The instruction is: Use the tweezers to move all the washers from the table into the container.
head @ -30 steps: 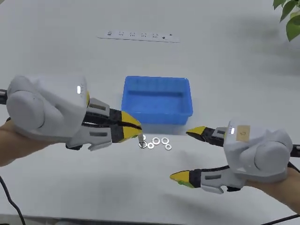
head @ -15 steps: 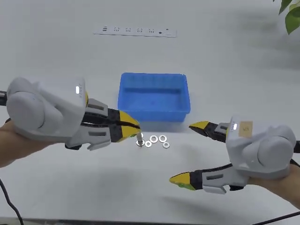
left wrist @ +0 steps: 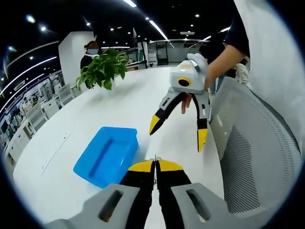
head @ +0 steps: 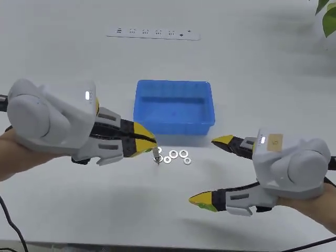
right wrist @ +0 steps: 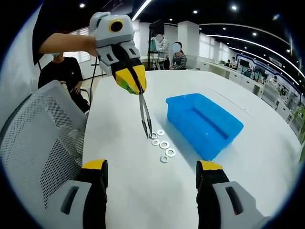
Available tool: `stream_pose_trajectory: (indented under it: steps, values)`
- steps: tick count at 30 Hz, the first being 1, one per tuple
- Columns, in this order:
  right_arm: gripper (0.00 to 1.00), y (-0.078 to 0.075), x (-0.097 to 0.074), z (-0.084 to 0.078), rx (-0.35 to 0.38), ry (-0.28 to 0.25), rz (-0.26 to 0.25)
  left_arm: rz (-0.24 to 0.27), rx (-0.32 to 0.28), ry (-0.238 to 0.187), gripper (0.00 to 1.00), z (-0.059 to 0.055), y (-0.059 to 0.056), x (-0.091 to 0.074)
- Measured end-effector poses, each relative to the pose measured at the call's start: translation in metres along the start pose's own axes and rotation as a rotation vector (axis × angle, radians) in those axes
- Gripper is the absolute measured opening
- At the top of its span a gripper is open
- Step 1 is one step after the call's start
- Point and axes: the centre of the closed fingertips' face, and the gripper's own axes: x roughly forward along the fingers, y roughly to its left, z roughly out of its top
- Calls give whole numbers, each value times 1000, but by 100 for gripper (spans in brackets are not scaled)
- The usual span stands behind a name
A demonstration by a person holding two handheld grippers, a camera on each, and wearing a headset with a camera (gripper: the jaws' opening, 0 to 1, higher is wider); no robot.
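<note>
Left gripper is clenched on the tweezers, long axis steeply downward, tips at the end of the row of washers on the table beside the container's near wall. Right gripper is released and stands farther off.

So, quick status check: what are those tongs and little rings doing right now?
Copy: left tongs shut on tweezers, tips at the washers; right tongs open, empty. None in the blue container yet. Nothing in the way.
</note>
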Motion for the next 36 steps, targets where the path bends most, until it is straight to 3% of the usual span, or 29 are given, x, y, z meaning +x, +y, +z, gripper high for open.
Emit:
stream_pose_trajectory:
  steps: [5, 24, 36]
  values:
    - [76, -1, -2, -2, 8, -1, -6, -11, -4, 21, 5, -1, 0, -1]
    - [73, -3, 0, 5, 23, -12, -7, -26, -28, 24, 5, -1, 0, -1]
    - [65, 0, 50, 40, -10, -56, 78, -40, -19, 34, 5, -3, 2, -5]
